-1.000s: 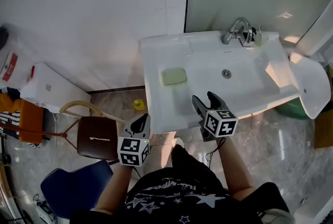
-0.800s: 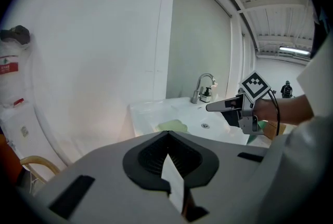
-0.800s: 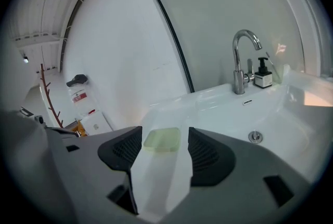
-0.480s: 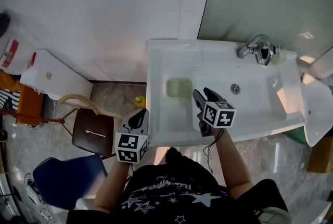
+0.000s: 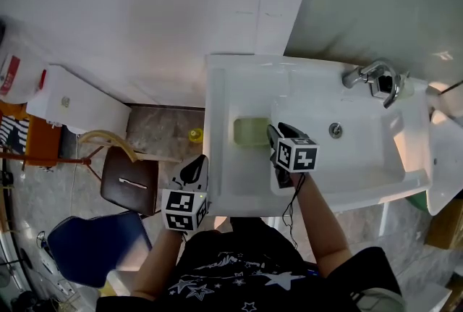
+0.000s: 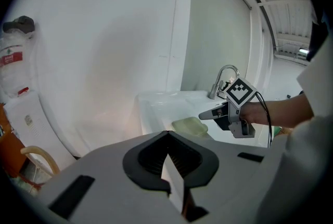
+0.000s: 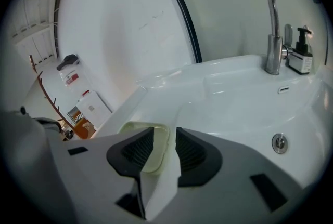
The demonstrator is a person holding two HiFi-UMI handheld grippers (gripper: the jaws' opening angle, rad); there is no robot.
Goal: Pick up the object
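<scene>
Right gripper (image 5: 278,132) spread, empty, just beside the pale-green soap bar (image 5: 250,132) on the sink (image 5: 217,86) left ledge. Likely light, stiff, slippery: pinch mid-bar, across its width. Left gripper (image 5: 194,168) pressed together, empty.

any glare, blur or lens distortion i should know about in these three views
Head view: even light, sharp, one bright glare patch at the right of the white ceramic sink; left gripper view: strong fisheye, black corners, straight lines bowed; right gripper view: same fisheye bending the chrome tap, pale green soap bar partly masked by the jaws.
</scene>
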